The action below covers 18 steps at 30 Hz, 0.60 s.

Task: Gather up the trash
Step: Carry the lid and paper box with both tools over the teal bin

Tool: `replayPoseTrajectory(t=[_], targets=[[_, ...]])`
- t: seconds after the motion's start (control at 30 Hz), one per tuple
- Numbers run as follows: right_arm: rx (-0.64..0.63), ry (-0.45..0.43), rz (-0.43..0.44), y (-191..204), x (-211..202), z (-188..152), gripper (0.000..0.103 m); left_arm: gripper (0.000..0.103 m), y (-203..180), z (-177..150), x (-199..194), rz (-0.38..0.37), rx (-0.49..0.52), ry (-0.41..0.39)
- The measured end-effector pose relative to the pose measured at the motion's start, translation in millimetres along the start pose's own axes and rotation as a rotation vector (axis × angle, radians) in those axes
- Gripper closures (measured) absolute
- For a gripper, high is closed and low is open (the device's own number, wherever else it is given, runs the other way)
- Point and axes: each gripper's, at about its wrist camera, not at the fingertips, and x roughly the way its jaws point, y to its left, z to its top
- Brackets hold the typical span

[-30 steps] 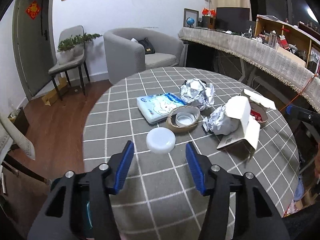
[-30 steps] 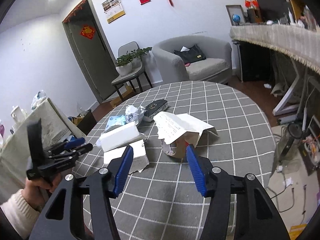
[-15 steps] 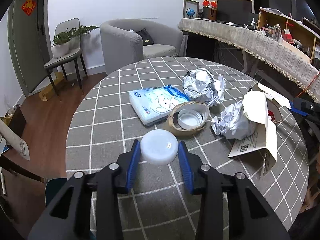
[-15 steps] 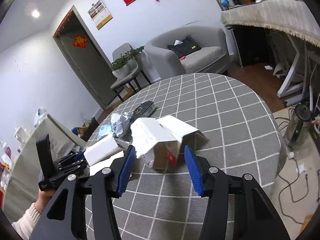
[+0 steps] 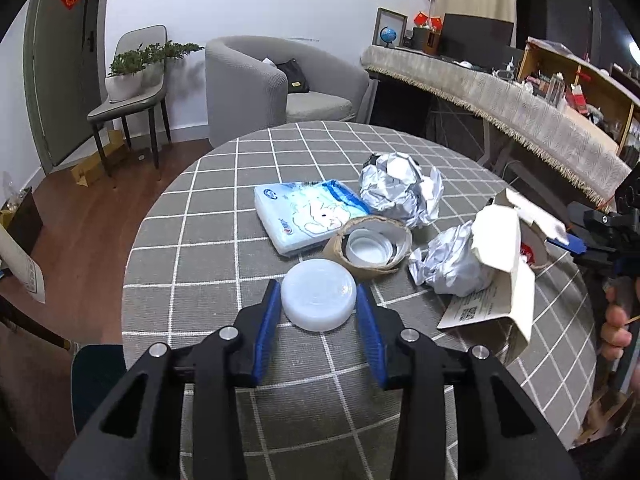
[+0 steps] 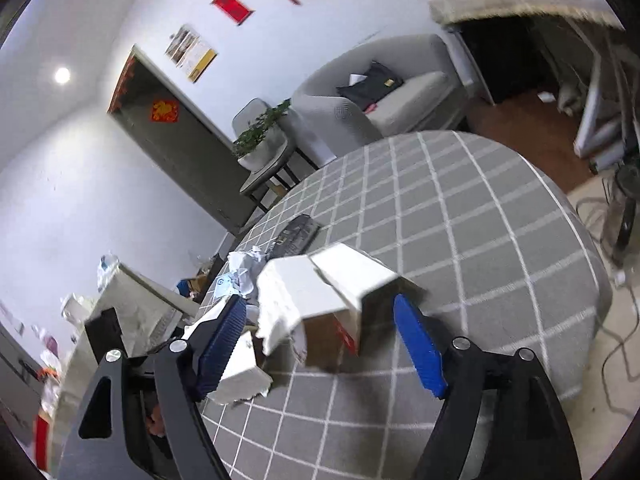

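Gripping white lid point(image 5: 318, 299), left gripper point(image 5: 318, 312)

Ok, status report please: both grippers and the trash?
Left gripper shut on white plastic lid. Right gripper open around torn cardboard box. Nothing blocking.

A: Surface? Round table point(image 5: 208, 264), grey cloth with a white grid.

B: What's on it?

A: White plastic lid point(image 5: 318, 300) at the near edge. Behind it a brown tape roll point(image 5: 372, 249) with a white cap point(image 5: 368, 247) in its hole. Blue-white tissue pack point(image 5: 310, 216) touches the roll.

B: Foil?

A: Two crumpled foil balls: big one point(image 5: 400, 190) at the back, small one point(image 5: 450, 266) against a torn white carton point(image 5: 500, 272).

B: Anything else?

A: Black flat object point(image 6: 294, 236) beyond the carton, can't tell what.
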Motion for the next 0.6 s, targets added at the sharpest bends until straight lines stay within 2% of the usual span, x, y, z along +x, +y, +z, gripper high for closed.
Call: replayPoseTrajectory(t=[0.33, 0.43, 0.6], targets=[[-0.06, 0.035, -0.046, 23.3, 36.2, 9.8, 0.025, 0.062, 4.6, 3.4, -3.1, -0.044, -0.092, -0.001], [-0.101, 0.042, -0.078, 29.4, 44.4, 11.0, 0.034, 0.062, 4.9, 1.8, -4.5, -0.046, -0.097, 0.002], [-0.106, 0.039, -0.114, 30.5, 54.7, 12.3, 0.056, 0.062, 9.0, -1.9, -9.8, -0.04, -0.09, 0.006]])
